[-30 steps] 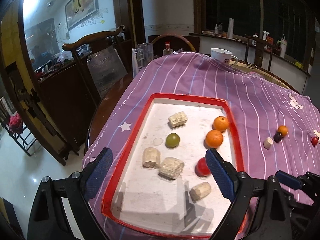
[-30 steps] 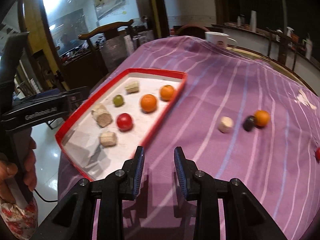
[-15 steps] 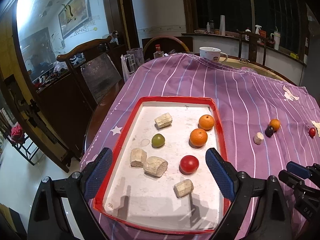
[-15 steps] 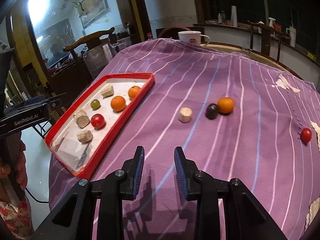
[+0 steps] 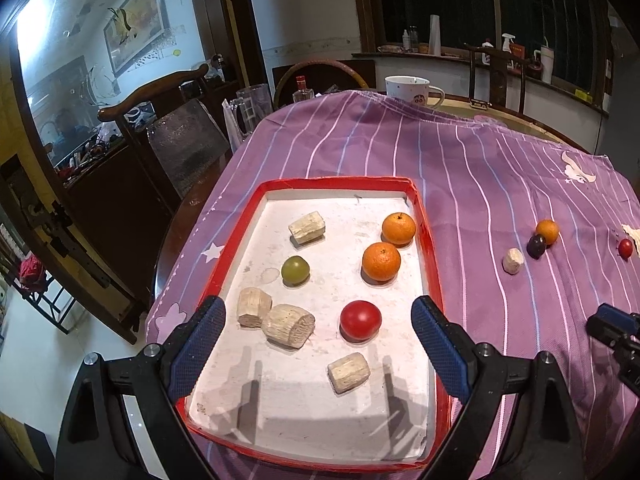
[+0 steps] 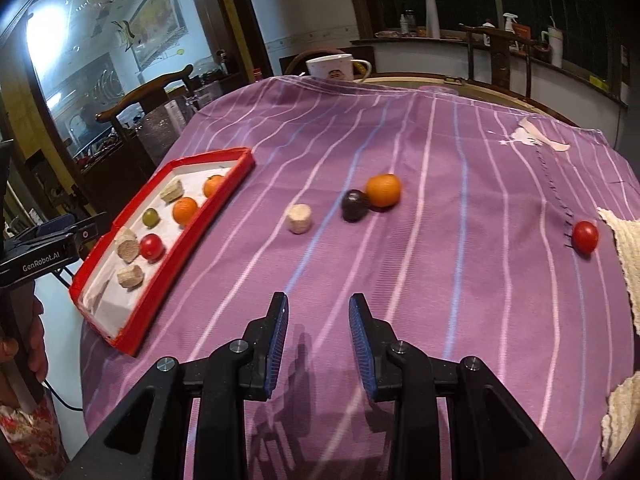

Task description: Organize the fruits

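Note:
A red-rimmed white tray (image 5: 427, 236) holds two oranges (image 5: 381, 261), a red tomato (image 5: 360, 319), a green fruit (image 5: 295, 269) and several beige chunks (image 5: 288, 325). My left gripper (image 5: 318, 326) is open and empty above the tray's near half. On the purple cloth lie a beige chunk (image 6: 299, 218), a dark plum (image 6: 354, 205), an orange (image 6: 383, 189) and a red tomato (image 6: 585, 236). My right gripper (image 6: 318, 322) is open and empty, above bare cloth, well short of them. The tray also shows in the right wrist view (image 6: 164, 258).
A white mug (image 5: 412, 90) stands at the table's far edge, a glass pitcher (image 5: 250, 110) and a wooden chair (image 5: 160, 92) at far left. A cream knitted cloth (image 6: 626, 248) lies at the right edge. The table's left edge drops to the floor.
The left gripper has pulled back and risen, so the whole tray shows. The right gripper has swung right, from beside the tray toward the loose fruits. Both stayed open.

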The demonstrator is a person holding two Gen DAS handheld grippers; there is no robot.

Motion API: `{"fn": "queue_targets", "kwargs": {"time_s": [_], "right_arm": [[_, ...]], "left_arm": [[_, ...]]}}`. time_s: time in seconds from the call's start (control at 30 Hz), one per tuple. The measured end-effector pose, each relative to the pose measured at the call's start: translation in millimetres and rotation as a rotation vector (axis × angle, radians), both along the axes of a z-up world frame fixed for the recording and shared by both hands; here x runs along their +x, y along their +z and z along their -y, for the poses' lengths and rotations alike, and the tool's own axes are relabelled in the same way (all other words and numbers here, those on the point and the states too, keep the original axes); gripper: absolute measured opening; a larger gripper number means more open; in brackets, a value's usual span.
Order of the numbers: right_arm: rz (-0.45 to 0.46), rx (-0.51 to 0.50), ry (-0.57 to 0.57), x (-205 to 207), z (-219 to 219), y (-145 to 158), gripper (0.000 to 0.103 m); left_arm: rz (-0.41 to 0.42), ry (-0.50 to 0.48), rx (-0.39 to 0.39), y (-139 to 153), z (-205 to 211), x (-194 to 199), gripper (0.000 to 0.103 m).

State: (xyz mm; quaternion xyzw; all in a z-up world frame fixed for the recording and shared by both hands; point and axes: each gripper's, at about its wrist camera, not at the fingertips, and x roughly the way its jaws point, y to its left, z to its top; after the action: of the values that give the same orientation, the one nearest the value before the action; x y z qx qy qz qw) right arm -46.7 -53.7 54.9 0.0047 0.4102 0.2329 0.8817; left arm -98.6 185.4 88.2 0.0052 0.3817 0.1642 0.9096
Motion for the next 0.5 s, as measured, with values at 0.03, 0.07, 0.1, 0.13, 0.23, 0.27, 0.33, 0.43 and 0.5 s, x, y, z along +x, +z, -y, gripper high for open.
{"fn": "queue_targets", "kwargs": {"time_s": [0.03,0.07,0.1,0.13,0.23,0.27,0.33,0.43,0.5], "right_arm": [[0.000,-0.006,-0.008,0.6,5.0,-0.1,0.035],[0.000,-0.010,-0.016,2.1,9.5,-0.4,0.035],[-0.001,-0.016,-0.032,3.4,17.2,-0.4,0.035],[-0.001,-0.022,-0.051,4.9,25.7,-0.2,0.035],[-0.004,-0.026,-0.113,10.0,53.7,1.3,0.035],[-0.005,-0.023,-0.129,11.2,61.0,2.2,0.035],[-0.006,-0.015,-0.181,16.6,83.1,4.8,0.035],[-0.003,-0.009,-0.249,24.1,110.6,9.6,0.035],[-0.004,-0.007,-0.291,31.4,127.4,12.6,0.035]], "left_arm": [[-0.004,0.000,-0.004,-0.9,-0.4,0.6,0.094],[-0.009,-0.001,-0.013,-2.2,-1.2,1.7,0.094],[-0.011,-0.001,-0.020,-2.7,-1.5,2.1,0.094],[-0.013,-0.003,-0.026,-3.4,-2.0,2.9,0.094],[-0.028,-0.016,-0.046,-6.5,1.0,8.0,0.094],[-0.033,-0.026,-0.055,-7.4,3.1,9.9,0.094],[-0.041,-0.051,-0.070,-8.1,9.6,14.4,0.094],[-0.055,-0.113,-0.091,-8.4,26.8,22.8,0.094],[-0.071,-0.173,-0.119,-8.1,40.8,32.7,0.094]]}}
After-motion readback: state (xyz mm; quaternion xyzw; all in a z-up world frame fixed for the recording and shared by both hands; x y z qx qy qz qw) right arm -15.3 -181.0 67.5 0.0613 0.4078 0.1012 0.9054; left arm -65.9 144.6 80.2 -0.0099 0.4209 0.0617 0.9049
